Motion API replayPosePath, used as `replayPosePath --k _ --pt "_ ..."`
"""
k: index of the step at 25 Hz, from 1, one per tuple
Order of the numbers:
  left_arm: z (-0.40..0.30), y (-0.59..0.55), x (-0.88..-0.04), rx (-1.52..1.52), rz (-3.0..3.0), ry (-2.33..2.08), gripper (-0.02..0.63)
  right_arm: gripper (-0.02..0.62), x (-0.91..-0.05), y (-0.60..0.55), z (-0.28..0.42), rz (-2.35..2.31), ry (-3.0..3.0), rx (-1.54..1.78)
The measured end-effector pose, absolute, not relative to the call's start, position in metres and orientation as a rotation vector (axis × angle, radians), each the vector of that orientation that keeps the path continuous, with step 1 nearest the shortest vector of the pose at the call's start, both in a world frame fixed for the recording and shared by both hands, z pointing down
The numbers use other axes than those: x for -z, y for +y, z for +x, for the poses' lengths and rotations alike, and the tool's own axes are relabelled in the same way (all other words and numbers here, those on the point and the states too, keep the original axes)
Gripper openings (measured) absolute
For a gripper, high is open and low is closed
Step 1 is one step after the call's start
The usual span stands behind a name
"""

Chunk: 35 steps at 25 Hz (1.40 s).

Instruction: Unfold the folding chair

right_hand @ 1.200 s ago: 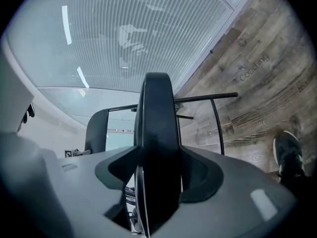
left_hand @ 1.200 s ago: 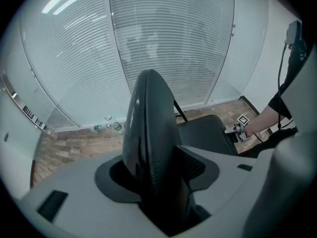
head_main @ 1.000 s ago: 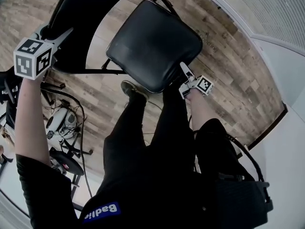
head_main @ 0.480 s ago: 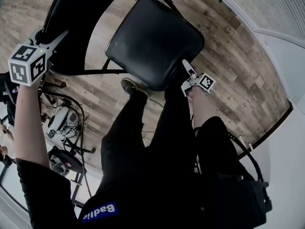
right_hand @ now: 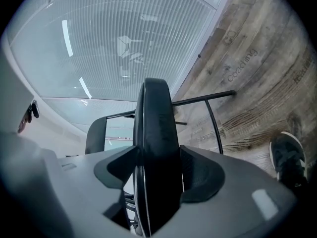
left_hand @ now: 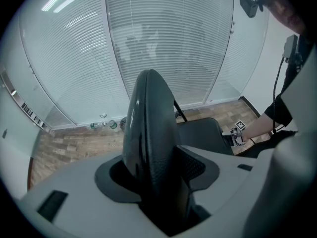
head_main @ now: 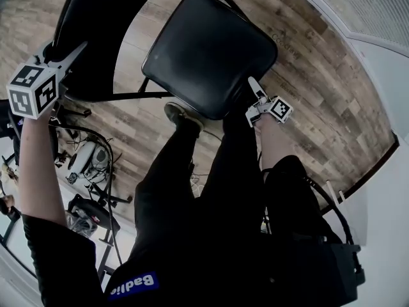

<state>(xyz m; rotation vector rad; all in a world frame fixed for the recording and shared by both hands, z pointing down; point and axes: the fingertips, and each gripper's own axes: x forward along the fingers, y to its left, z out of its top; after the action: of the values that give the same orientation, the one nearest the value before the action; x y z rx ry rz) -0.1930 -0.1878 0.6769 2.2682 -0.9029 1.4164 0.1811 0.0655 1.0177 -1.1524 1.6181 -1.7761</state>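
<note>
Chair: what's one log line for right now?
left claw: grips backrest | right claw: on seat, jaws just been opening | seat: looks level

Your head camera looked steeply down onto the seat (head_main: 211, 53) from close above. The camera on your left gripper (left_hand: 158, 167) sat tight against the backrest (left_hand: 148, 123), facing the blinds (left_hand: 168, 43). Your right gripper's (right_hand: 158, 172) hugged the seat edge, looking along the floor (right_hand: 257, 83). All three shared the seat.

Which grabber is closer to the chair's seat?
Right. The right gripper has the seat edge nearest the person between its jaws, which have just been opening. The left gripper is off to the side, clamped on the backrest, away from the seat.
</note>
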Motion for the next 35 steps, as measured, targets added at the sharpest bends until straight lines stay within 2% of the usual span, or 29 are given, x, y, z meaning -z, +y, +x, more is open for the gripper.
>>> replayPosePath --k 10,12,16,25,35 --pt "-0.193 -0.189 -0.678 -1.391 2.268 -0.895 0.215 0.243 -1.012 0.066 0.183 -1.164 1.664 1.759" --pt "-0.194 -0.189 -0.677 -1.38 2.263 -0.907 0.23 0.266 -1.012 0.074 0.187 -1.216 1.628 1.809" --pt "-0.198 -0.19 -0.671 -1.36 2.258 -0.947 0.268 0.268 -1.001 0.085 0.194 -1.29 1.613 1.872" --pt "-0.199 -0.205 -0.64 -1.366 2.304 -1.025 0.291 0.27 -0.919 0.104 0.212 -1.371 1.729 1.929" --pt "-0.202 -0.178 -0.582 -1.265 2.32 -1.027 0.291 0.27 -0.799 0.093 0.179 -1.322 1.949 1.902"
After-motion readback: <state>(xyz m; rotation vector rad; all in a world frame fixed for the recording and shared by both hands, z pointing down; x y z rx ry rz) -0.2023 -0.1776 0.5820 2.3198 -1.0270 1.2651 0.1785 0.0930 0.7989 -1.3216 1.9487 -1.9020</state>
